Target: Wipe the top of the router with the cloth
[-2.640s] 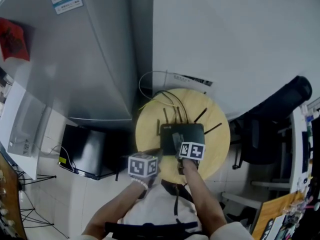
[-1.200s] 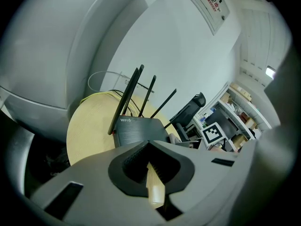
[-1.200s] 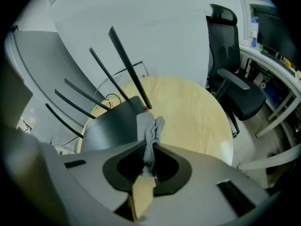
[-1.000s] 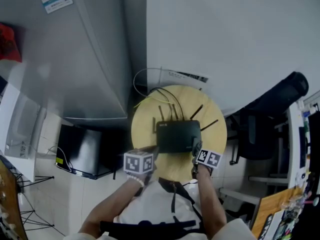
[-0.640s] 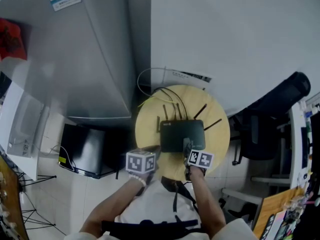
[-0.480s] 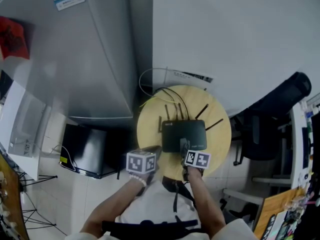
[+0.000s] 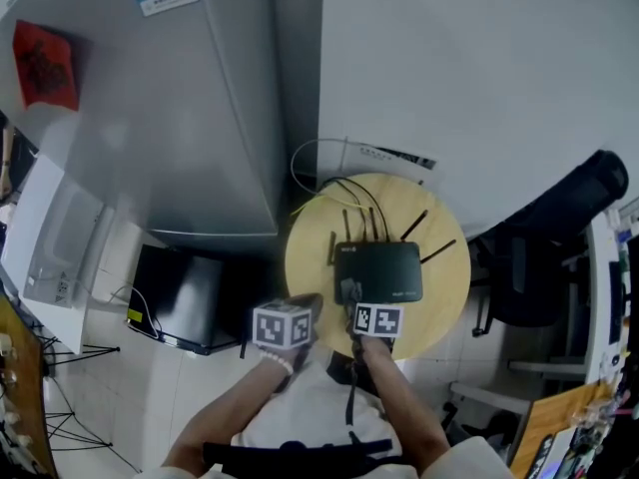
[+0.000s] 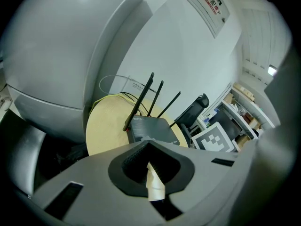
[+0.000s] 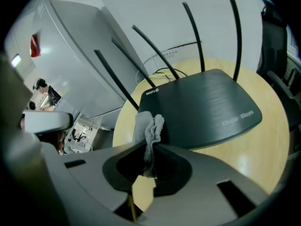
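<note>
A black router [image 7: 379,270] with several upright antennas [image 9: 193,32] lies on a small round wooden table [image 7: 310,267]. My right gripper [image 7: 351,297] is shut on a grey cloth [image 9: 149,128], which rests bunched on the router's [image 9: 202,105] near left corner. My left gripper [image 7: 300,312] hangs off the table's near left edge, away from the router [image 8: 150,127]. Its jaws are shut with nothing between them [image 8: 148,147]. The right gripper's marker cube [image 8: 214,138] shows to the router's right in the left gripper view.
A tall grey cabinet [image 7: 150,118] stands left of the table and a white wall [image 7: 479,68] behind it. Cables [image 7: 329,183] trail off the table's far edge. A black office chair [image 7: 559,228] is at the right, a dark box [image 7: 185,297] on the floor at the left.
My right gripper has slid the cloth leftward along the router's near edge, from its right end to its left corner. The left gripper has stayed where it was.
</note>
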